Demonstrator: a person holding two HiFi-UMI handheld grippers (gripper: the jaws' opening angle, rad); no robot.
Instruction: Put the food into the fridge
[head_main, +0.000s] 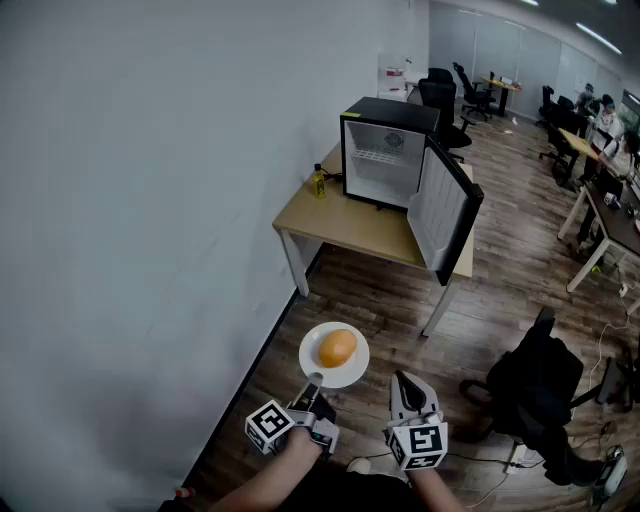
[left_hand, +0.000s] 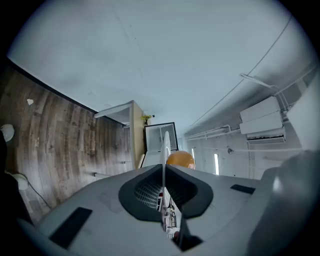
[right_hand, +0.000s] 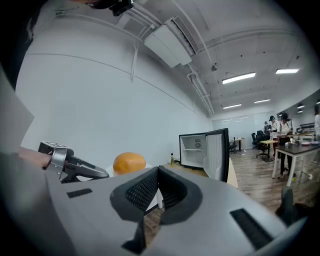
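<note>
An orange, round piece of food (head_main: 338, 347) lies on a white plate (head_main: 316, 368), held out over the wooden floor. My left gripper (head_main: 313, 386) is shut on the plate's near rim. In the left gripper view the plate (left_hand: 165, 142) shows edge-on between the jaws, with the food (left_hand: 180, 159) beside it. My right gripper (head_main: 404, 384) hangs just right of the plate, shut, with nothing in it; its jaws (right_hand: 158, 171) meet tip to tip. The small black fridge (head_main: 389, 150) stands on a wooden table (head_main: 340, 225) ahead, its door (head_main: 446, 211) swung wide open, and its white inside (right_hand: 193, 149) shows a shelf.
A yellow bottle (head_main: 318, 182) stands on the table left of the fridge. A white wall (head_main: 150, 200) runs along the left. A black office chair (head_main: 535, 385) with cables is at the right. More desks, chairs and people fill the far right of the room.
</note>
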